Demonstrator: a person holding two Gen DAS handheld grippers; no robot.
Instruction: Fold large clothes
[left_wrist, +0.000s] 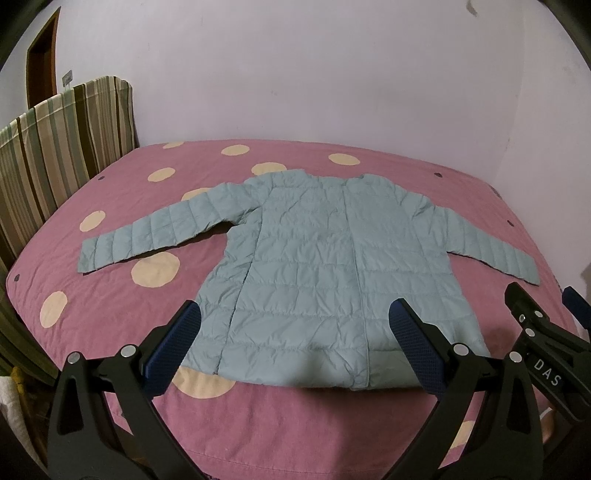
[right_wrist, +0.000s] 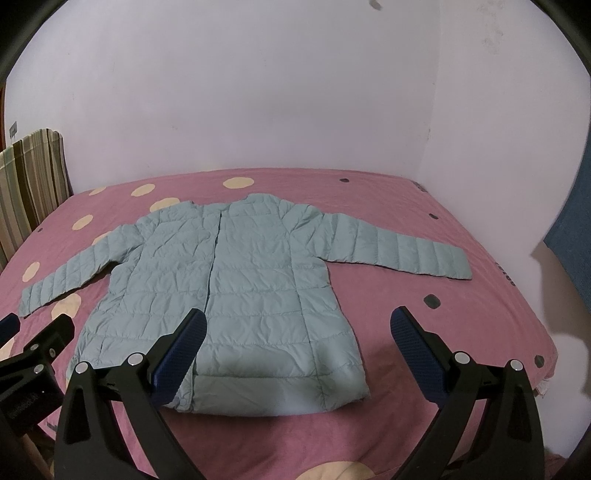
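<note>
A light blue quilted jacket (left_wrist: 314, 266) lies flat on the pink bed, front up, collar toward the far wall, both sleeves spread out to the sides. It also shows in the right wrist view (right_wrist: 240, 280). My left gripper (left_wrist: 295, 314) is open and empty, held above the jacket's hem. My right gripper (right_wrist: 297, 321) is open and empty, above the hem's right part. The right gripper shows at the right edge of the left wrist view (left_wrist: 539, 317), and the left gripper at the left edge of the right wrist view (right_wrist: 33, 339).
The bed cover (left_wrist: 122, 306) is pink with cream dots. A striped cloth (left_wrist: 62, 147) hangs over something at the bed's left side. White walls stand behind and to the right. A dark blue surface (right_wrist: 576, 243) stands at the far right.
</note>
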